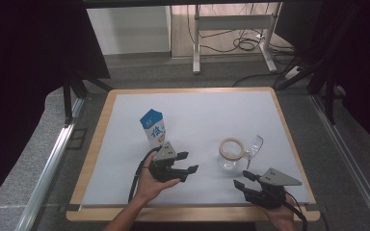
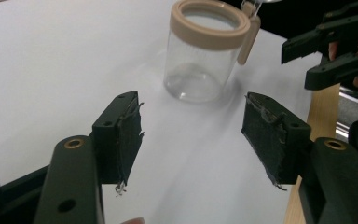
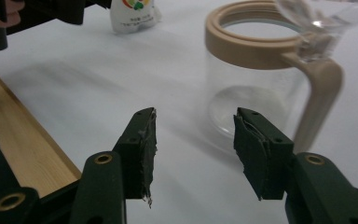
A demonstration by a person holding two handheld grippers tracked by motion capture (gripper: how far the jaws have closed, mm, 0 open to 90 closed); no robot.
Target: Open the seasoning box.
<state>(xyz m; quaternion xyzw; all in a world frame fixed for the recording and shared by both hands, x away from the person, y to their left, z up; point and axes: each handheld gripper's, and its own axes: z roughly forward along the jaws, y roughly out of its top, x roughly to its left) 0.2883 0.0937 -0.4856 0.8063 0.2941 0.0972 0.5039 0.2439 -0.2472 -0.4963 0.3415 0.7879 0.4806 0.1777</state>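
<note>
A clear jar (image 1: 230, 155) with a beige rim and handle stands right of centre on the white mat, its clear lid (image 1: 255, 144) swung open to the right. A blue and white milk carton (image 1: 153, 127) stands upright left of it. My left gripper (image 1: 189, 162) hovers just in front of the carton, pointing right toward the jar, open with nothing between its jaws. In the left gripper view the jar (image 2: 200, 60) stands beyond the open jaws (image 2: 193, 126). My right gripper (image 1: 242, 179) is near the front edge, open and empty, facing the jar (image 3: 251, 84) from close by (image 3: 195, 140).
The white mat (image 1: 197, 106) lies on a wooden board whose edge (image 3: 23, 144) runs beside the right gripper. Dark curtains stand on both sides. Beyond the table are a white desk frame (image 1: 231, 33) and cables on the floor.
</note>
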